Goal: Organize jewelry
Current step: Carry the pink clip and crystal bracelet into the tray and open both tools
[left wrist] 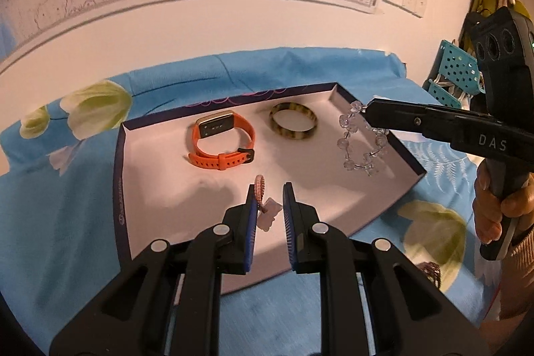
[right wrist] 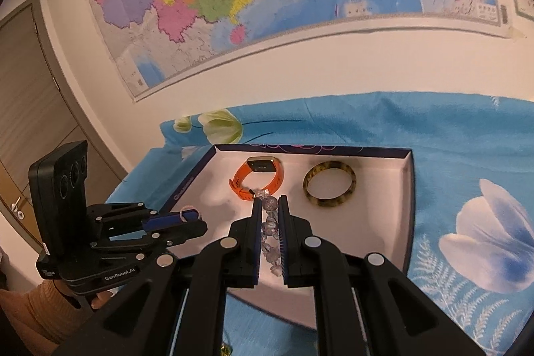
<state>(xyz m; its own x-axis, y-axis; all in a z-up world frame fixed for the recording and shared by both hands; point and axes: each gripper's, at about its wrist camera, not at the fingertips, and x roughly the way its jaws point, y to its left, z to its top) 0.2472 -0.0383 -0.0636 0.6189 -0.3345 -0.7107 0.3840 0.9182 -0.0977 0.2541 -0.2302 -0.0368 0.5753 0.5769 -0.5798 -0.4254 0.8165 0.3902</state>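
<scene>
1. Left wrist view. Tray (left wrist: 140, 155), shallow, dark-rimmed with a white floor, sits on a blue floral cloth (left wrist: 60, 222) over the tabletop.
2. Orange watch (left wrist: 222, 140) lies on the tray floor towards the back; tortoiseshell bangle (left wrist: 293, 121) lies flat just to its right, apart from it.
3. Left tool (left wrist: 269, 201) hangs over the near part of the tray. A small pink ring (left wrist: 261, 189) with a pale tag stands against the inner face of its left finger. The right finger does not visibly touch it, so the grip is uncertain from this angle; the fingers stand nearly together.
4. Right tool (left wrist: 365, 109) enters from the right edge, held by a hand (left wrist: 494, 212). Its tips are pinched on a clear bead bracelet (left wrist: 362, 139), which dangles over the tray's right side.
5. Right wrist view. Right tool (right wrist: 269, 201) is clamped on the clear bead bracelet (right wrist: 271, 222); beads fill the narrow gap between the fingers and hang down above the tray (right wrist: 409, 189).
6. Orange watch (right wrist: 258, 177) and tortoiseshell bangle (right wrist: 329, 184) lie beyond the tips on the tray floor.
7. Left tool (right wrist: 195, 217) is at lower left, over the tray's left rim, with the pink ring (right wrist: 188, 212) at its tips.
</scene>
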